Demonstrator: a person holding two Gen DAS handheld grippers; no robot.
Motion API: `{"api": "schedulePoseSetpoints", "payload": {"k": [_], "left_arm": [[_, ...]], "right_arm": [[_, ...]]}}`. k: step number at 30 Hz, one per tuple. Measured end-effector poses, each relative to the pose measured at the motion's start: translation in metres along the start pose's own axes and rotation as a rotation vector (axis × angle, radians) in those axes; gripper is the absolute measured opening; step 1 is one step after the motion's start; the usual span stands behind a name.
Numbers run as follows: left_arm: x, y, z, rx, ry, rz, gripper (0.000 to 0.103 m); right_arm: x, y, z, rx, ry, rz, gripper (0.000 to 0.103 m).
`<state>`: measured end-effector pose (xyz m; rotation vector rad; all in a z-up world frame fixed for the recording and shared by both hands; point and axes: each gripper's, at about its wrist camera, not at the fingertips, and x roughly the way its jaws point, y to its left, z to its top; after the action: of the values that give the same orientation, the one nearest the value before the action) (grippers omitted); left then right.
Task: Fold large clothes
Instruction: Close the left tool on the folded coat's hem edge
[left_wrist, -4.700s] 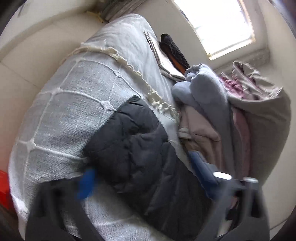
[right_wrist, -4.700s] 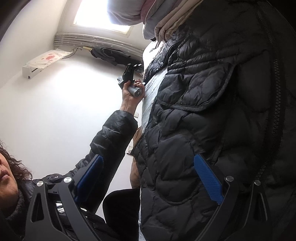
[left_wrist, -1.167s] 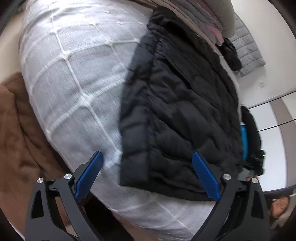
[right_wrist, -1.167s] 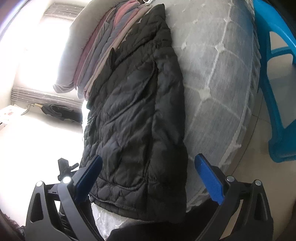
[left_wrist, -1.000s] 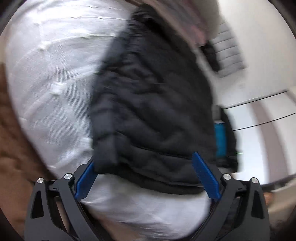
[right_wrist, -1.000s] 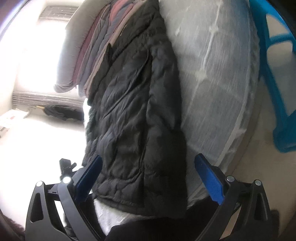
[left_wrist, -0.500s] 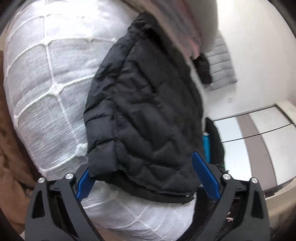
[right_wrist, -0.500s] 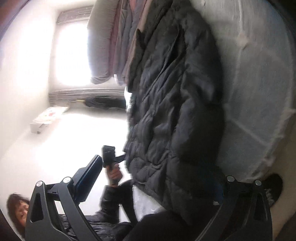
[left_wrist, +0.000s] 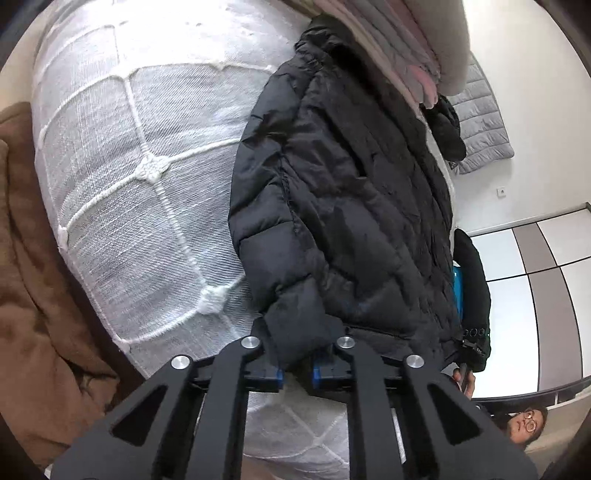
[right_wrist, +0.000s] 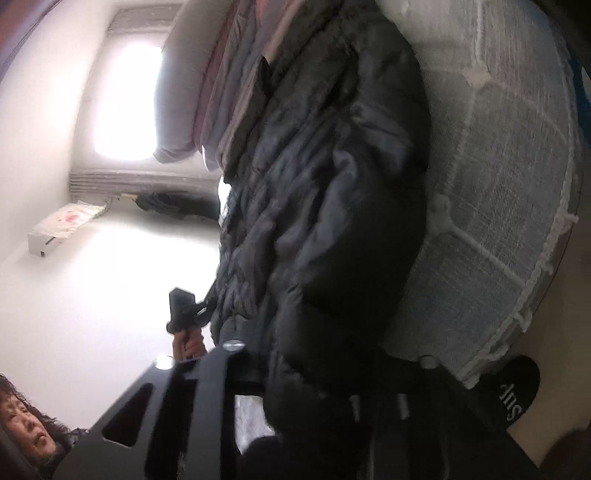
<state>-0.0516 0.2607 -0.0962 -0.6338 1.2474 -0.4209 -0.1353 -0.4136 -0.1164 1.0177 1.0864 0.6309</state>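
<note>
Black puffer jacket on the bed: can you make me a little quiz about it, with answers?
1. True or false: the left gripper is shut on the black puffer jacket.
2. What lies under the jacket? A) white bedspread B) blue rug C) bare wood
3. The stack of folded clothes lies beside the jacket's ____ end, far from the grippers.

Key: 1 true; 2 A; 3 collar.

A brown blanket (left_wrist: 33, 266) lies beside the white quilted bedcover (left_wrist: 122, 155), with a grey quilt (left_wrist: 480, 125) beyond.
</note>
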Motion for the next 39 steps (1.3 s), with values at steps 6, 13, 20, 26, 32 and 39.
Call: {"api": "schedulePoseSetpoints", "payload": {"k": [6, 13, 20, 26, 32, 39], "left_arm": [[-0.039, -0.022, -0.022, 0.05, -0.052, -0.041, 0.006], [-0.088, -0.049, -0.087, 0.083, -0.038, -0.136, 0.007], [-0.053, -0.006, -0.112, -0.065, 0.177, 0.039, 0.043], [-0.054, 0.002, -0.111, -0.088, 0.123, 0.078, 0.066], [-0.035, 0.017, -0.112, -0.09, 0.162, 0.152, 0.073], [-0.009, 0.028, -0.109, -0.1, 0.177, 0.186, 0.084]], "right_arm": [[-0.025, 0.036, -0.014, -0.056, -0.102, 0.055, 0.013], [-0.074, 0.076, -0.07, -0.133, -0.119, 0.141, 0.013], [-0.072, 0.022, -0.091, 0.021, -0.04, 0.144, 0.067], [-0.069, 0.001, -0.085, 0.071, -0.058, 0.192, 0.068], [-0.076, 0.008, -0.083, 0.035, -0.051, 0.168, 0.042], [-0.072, 0.004, -0.091, 0.045, -0.078, 0.198, 0.037]]}}
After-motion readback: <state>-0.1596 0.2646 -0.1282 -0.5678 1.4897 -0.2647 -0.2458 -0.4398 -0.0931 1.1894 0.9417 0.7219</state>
